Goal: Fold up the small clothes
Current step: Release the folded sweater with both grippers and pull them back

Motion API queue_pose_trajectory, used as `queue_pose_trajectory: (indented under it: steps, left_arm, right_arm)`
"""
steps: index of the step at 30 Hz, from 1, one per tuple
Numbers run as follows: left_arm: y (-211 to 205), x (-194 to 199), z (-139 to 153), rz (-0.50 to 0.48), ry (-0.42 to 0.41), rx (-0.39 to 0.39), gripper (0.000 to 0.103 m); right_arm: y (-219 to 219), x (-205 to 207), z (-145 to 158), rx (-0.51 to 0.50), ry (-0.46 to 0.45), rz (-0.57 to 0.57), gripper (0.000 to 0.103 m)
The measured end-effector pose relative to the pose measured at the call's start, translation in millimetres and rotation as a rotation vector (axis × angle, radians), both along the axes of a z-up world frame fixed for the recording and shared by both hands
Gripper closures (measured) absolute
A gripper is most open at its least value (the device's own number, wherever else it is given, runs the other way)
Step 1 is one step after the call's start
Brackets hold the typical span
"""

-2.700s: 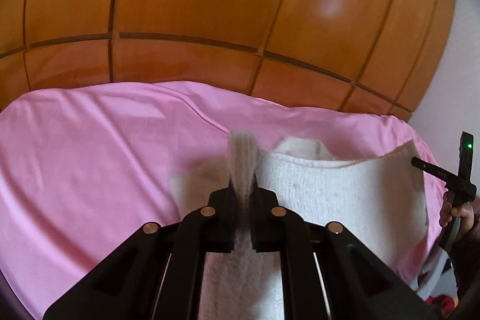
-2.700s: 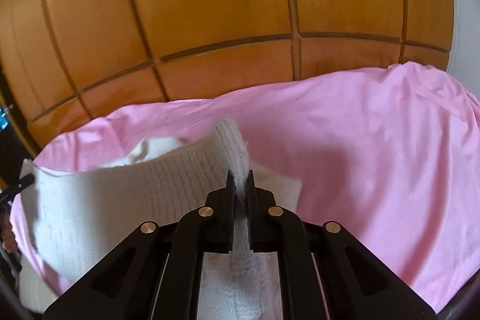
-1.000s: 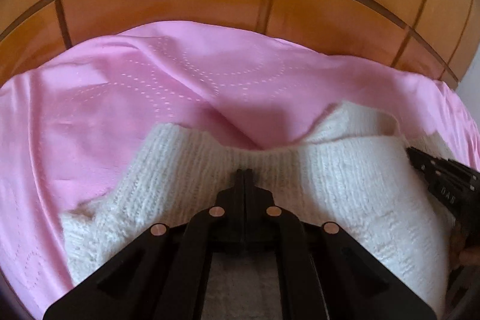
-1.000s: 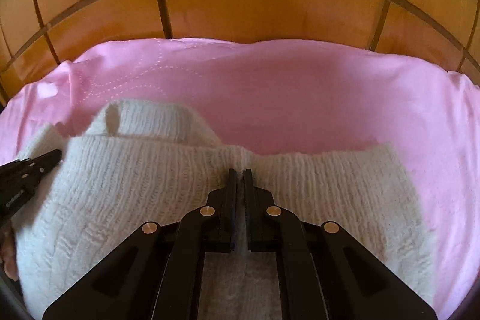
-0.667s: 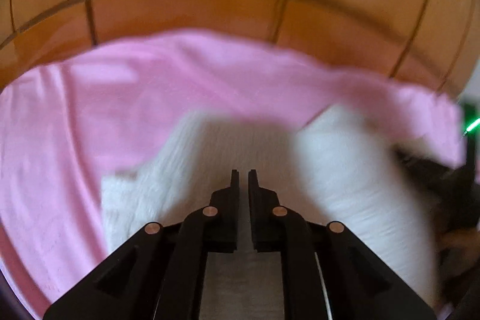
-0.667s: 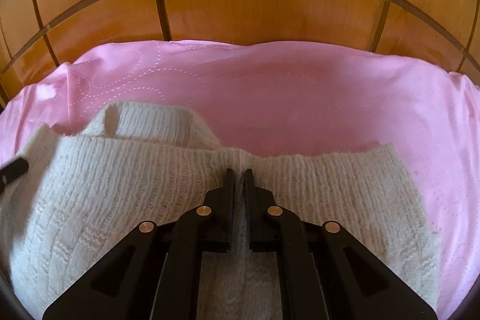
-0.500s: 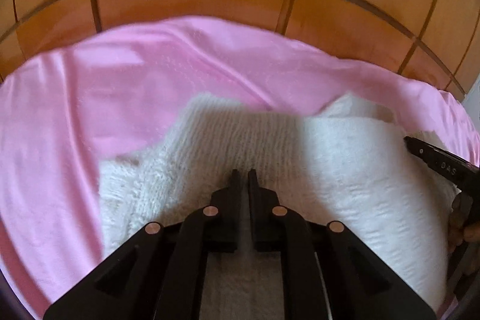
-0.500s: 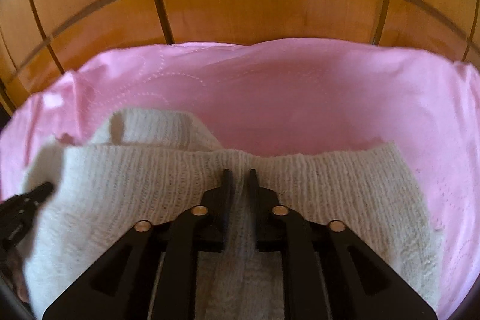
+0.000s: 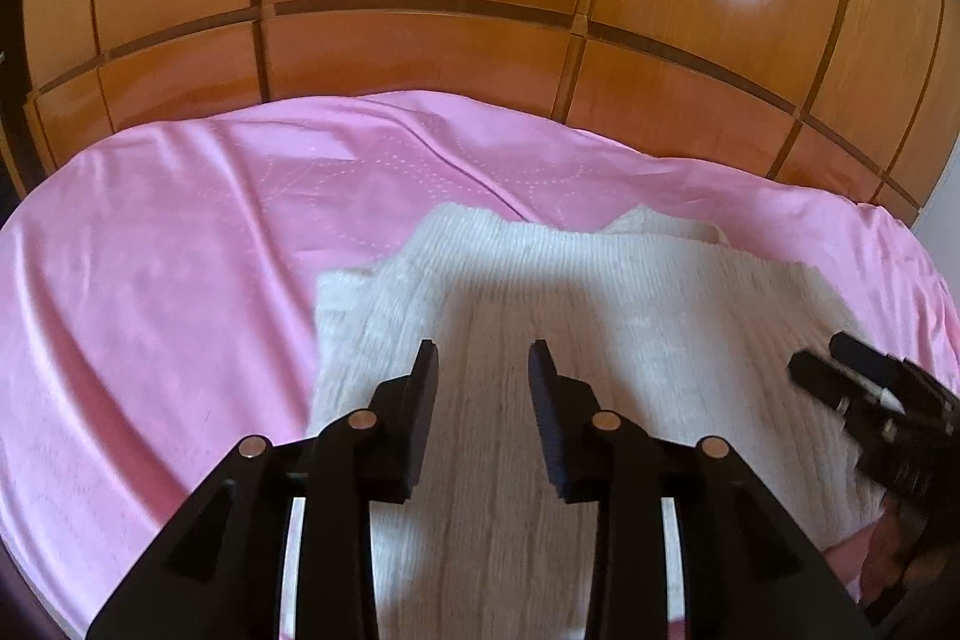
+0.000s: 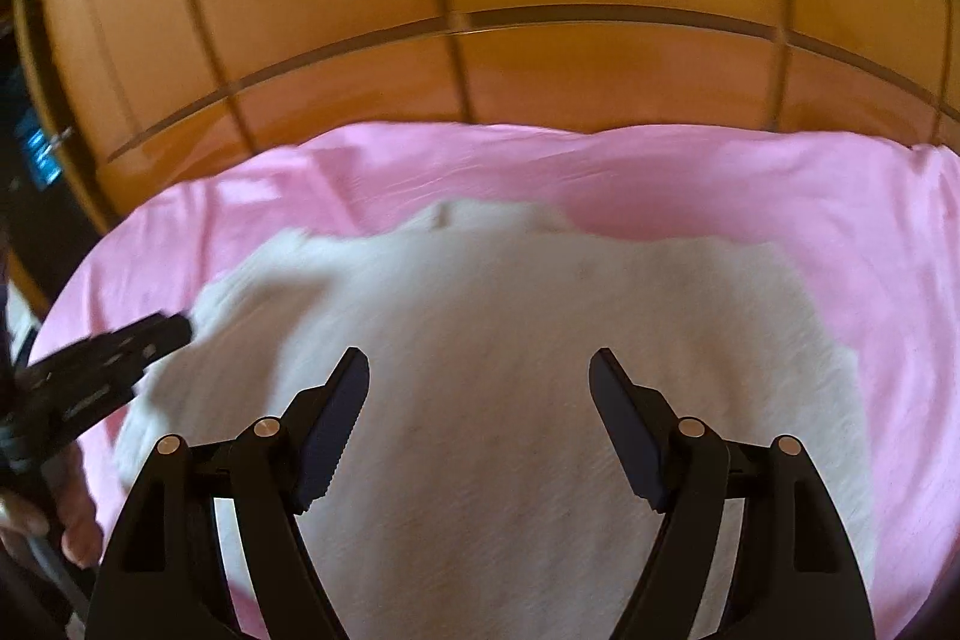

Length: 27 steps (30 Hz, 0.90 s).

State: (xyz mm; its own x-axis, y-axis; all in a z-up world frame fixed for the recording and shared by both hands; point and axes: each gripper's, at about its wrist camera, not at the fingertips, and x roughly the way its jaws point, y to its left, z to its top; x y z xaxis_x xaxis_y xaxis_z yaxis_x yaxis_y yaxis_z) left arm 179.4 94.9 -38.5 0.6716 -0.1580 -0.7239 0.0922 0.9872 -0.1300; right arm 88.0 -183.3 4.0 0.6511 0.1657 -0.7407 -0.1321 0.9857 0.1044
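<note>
Pink sheet: sweater released; left gripper, right gripper just opened, empty

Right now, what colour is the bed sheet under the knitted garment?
Pink bed sheet, with faint dotted stitching; the left wrist view shows it best.

Bed in pink sheet, lightly creased — folded white knit garment lying flat on it
</note>
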Motion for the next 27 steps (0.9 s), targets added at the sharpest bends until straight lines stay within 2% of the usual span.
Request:
queue_pose_trajectory:
  steps: [6, 11, 13, 16, 19, 23, 27]
  left_arm:
    - [4, -20, -2, 0.007, -0.005, -0.001, 0.067]
    - [5, -31, -9, 0.006, 0.008, 0.007, 0.067]
    - [6, -34, -15, 0.015, 0.032, 0.005, 0.067]
    - [8, -38, -18, 0.021, 0.035, 0.002, 0.067]
    - [8, -41, -19, 0.021, 0.042, 0.006, 0.065]
    - [11, -45, -23, 0.022, 0.053, 0.003, 0.063]
    - [15, -46, -37, 0.026, 0.092, 0.023, 0.063]
  right_arm:
    - [24, -37, -11, -0.054, 0.026, 0.091, 0.028]
    - [14, -66, -35, -0.1, 0.096, 0.089, 0.028]
    - [4, -74, -44, -0.079, 0.125, 0.069, 0.028]
    - [2, -86, -44, -0.114, 0.117, 0.083, 0.028]
    - [-4, -89, -37, -0.095, 0.135, 0.09, 0.028]
    - [-23, -85, -14, -0.036, 0.103, 0.032, 0.028]
    - [-69, -72, 1, -0.013, 0.067, -0.129, 0.028]
